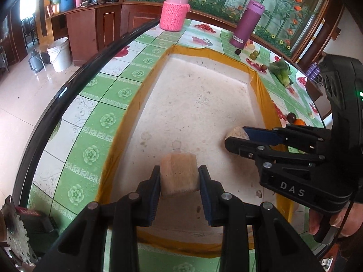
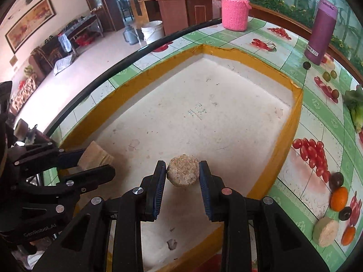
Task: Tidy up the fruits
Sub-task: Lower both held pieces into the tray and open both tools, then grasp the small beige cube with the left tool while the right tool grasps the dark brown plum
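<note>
Black links of the left claw (image 1: 179, 179) fill the bottom of its view, its blue pads clamped on a tan block (image 1: 179, 174) with flat sides. Just right of it the right claw (image 2: 183, 173) grips a round, grainy biscuit-coloured puck (image 2: 183, 173) by its edge. Both are held over a white tray (image 2: 226, 117) with a yellow rim, which lies on the bench (image 2: 317, 117) under a green-and-white cloth printed with fruit. Beyond the tray's right side, near the bench edge, sit a second puck (image 2: 326, 231), two oranges (image 2: 339, 198), and two dark plums (image 2: 336, 179) close together. Farther back lie small green fruits (image 2: 330, 75), a dark one (image 2: 306, 65) by a purple bottle (image 2: 321, 34), and a leafy green vegetable (image 2: 356, 108). A jar in a pink knitted sleeve (image 2: 234, 6) stands at the far side. A person's fingers (image 1: 317, 222) show on the right claw's handle.
</note>
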